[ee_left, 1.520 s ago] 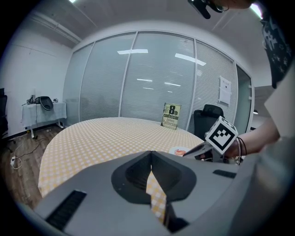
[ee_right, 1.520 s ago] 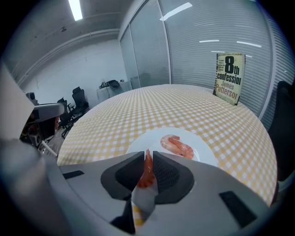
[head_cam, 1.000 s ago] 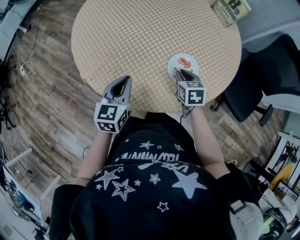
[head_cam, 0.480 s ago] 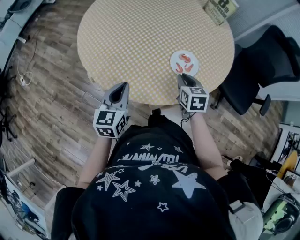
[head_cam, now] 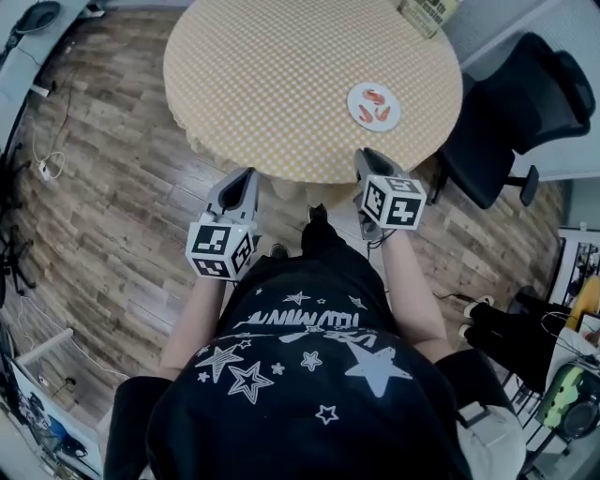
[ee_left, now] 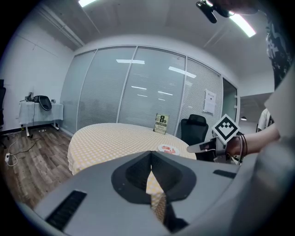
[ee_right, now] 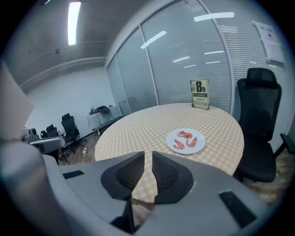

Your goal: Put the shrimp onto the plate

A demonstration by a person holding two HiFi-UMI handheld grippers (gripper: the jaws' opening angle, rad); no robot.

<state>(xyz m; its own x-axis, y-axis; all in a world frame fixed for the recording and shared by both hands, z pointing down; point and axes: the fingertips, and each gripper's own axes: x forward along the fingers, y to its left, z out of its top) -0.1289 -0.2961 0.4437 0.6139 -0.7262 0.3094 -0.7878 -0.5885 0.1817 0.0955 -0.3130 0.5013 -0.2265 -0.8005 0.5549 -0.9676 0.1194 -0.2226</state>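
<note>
Office rm w/ glass partition walls, wood-plank floor (head_cam: 103, 187). Round counter (head_cam: 281, 75) w/ yellow-white checked cloth. Black office chair (head_cam: 506, 122) at its right side. Book (head_cam: 427, 14) stands upright at the far edge.

Task thing: shrimp (head_cam: 375, 97), 3 small orange-red curled pcs. All lie on the white round plate (head_cam: 357, 97), spaced apart, none hanging over the rim. Plate sits on the counter's right half, nearer the chair side, well apart from the book. Right gripper view shows the same: shrimp (ee_right: 185, 134) on plate (ee_right: 198, 146), book (ee_right: 199, 93) behind, chair (ee_right: 258, 124) to the right.

Pose: person stands at the near side of the counter in a black star-print top, forearms bare and bent fwd. Left gripper (head_cam: 246, 176) and right gripper (head_cam: 366, 157) are roughly level w/ each other, both pointing toward the counter. In head view they sit at or just off its near edge. Neither touches counter or plate. Right gripper is closer to the plate but clearly short of it.

Fingers: left gripper (ee_left: 150, 154) has tips together, w/ only a wedge of checked cloth showing lower down, nothing held. Right gripper (ee_right: 148, 154) fingers are a thin slit apart, nearly together. Only cloth shows through the gap, nothing between, nothing touched. In left gripper view the plate (ee_left: 168, 148) lies ahead on the counter.
</note>
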